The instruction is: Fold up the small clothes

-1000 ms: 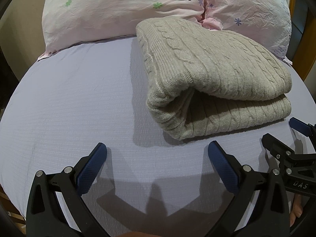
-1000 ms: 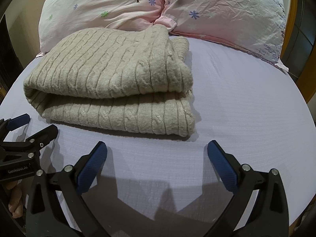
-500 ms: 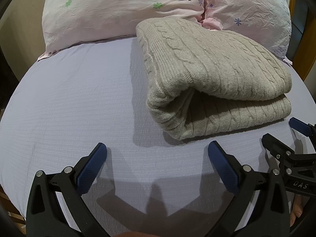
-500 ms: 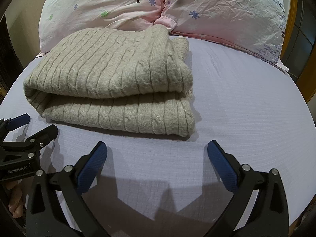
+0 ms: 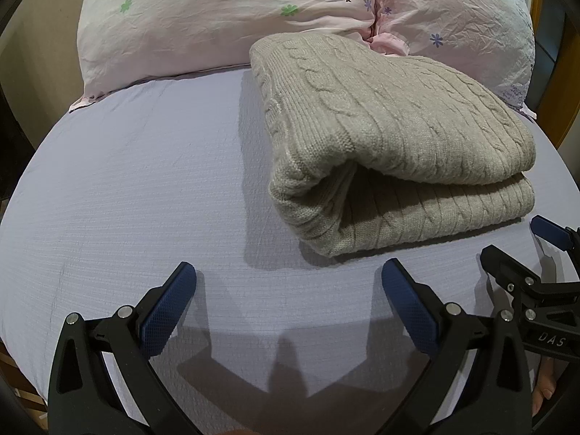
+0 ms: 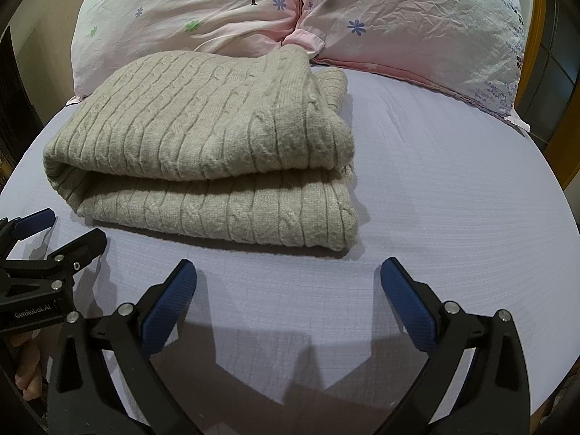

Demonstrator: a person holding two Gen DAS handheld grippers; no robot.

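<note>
Since nothing had shifted over the last second, the sweater (image 5: 395,145) lay folded double near the bed's (image 5: 127,188) head edge, touching the pillows (image 6: 224,11); left gripper (image 5: 288,299) and right gripper (image 6: 288,299) hovered with jaws spread, empty (fold likely finished).

1. The folded sweater (image 5: 391,137) is knitted in a pale beige-grey, and a cable pattern of twisted ribs is seen across it.
2. The bed sheet (image 5: 127,188) is coloured a light lavender, and a fine ribbed weave is shown.
3. The left pillow (image 6: 188,11) is covered in pale pink, printed with a dark tree and small green and purple flowers.
4. The right pillow (image 6: 417,25) is covered in pink, with purple flowers and purple sprigs at its edge.
5. The left gripper (image 5: 288,277) and right gripper (image 6: 288,277) are made in black, with dark blue textured pads (image 5: 166,308).
</note>
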